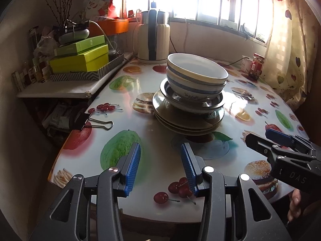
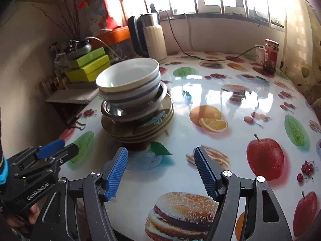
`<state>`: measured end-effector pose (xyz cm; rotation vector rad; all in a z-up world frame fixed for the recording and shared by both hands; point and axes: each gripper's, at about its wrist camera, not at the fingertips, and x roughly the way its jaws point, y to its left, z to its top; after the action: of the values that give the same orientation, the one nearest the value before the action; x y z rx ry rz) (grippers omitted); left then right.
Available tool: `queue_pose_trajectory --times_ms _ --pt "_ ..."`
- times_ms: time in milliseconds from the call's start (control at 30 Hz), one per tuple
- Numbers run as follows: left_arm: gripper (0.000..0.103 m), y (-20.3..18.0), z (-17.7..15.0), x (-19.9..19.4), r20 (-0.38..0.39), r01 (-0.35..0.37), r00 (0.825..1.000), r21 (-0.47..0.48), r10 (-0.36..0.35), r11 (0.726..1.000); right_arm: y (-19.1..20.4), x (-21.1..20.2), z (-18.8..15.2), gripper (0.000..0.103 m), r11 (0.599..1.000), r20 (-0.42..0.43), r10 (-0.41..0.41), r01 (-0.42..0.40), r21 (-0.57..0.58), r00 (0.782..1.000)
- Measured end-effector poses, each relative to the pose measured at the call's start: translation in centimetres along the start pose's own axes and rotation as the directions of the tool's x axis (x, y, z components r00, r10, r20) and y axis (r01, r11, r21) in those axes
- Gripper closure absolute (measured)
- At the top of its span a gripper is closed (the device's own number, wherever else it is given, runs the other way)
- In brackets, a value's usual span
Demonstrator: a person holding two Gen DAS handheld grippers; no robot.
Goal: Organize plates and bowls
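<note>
One stack of dishes stands on the fruit-print table (image 1: pixel 160 136). White bowls with blue stripes (image 1: pixel 196 76) sit on top, in a steel bowl (image 1: pixel 172 98), on several olive plates (image 1: pixel 180 118). The stack also shows in the right wrist view, with the striped bowls (image 2: pixel 130 84) over the plates (image 2: pixel 140 128). My left gripper (image 1: pixel 160 160) is open and empty, short of the stack. My right gripper (image 2: pixel 160 164) is open and empty, to the right of the stack. Each gripper shows at the edge of the other's view (image 1: pixel 260 140) (image 2: pixel 56 148).
A cream kettle (image 1: pixel 153 38) stands behind the stack, its cord running along the wall. A red jar (image 1: pixel 256 66) stands at the far right. A side shelf with green boxes (image 1: pixel 80 60) is at the left. A binder clip (image 1: pixel 90 121) lies near the table's left edge.
</note>
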<state>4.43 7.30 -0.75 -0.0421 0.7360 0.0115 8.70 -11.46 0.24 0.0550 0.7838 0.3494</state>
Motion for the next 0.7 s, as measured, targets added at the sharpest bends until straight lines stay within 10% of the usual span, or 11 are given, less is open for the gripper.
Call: queue_pose_trajectory --times_ms 700 --pt "0.060 -1.1 -1.0 1.4 -0.062 0.003 0.998 0.011 -0.002 1.000 -0.1 0.6 -1.5 0.033 0.998 -0.025 -0.054 0.055 0.038 0.998"
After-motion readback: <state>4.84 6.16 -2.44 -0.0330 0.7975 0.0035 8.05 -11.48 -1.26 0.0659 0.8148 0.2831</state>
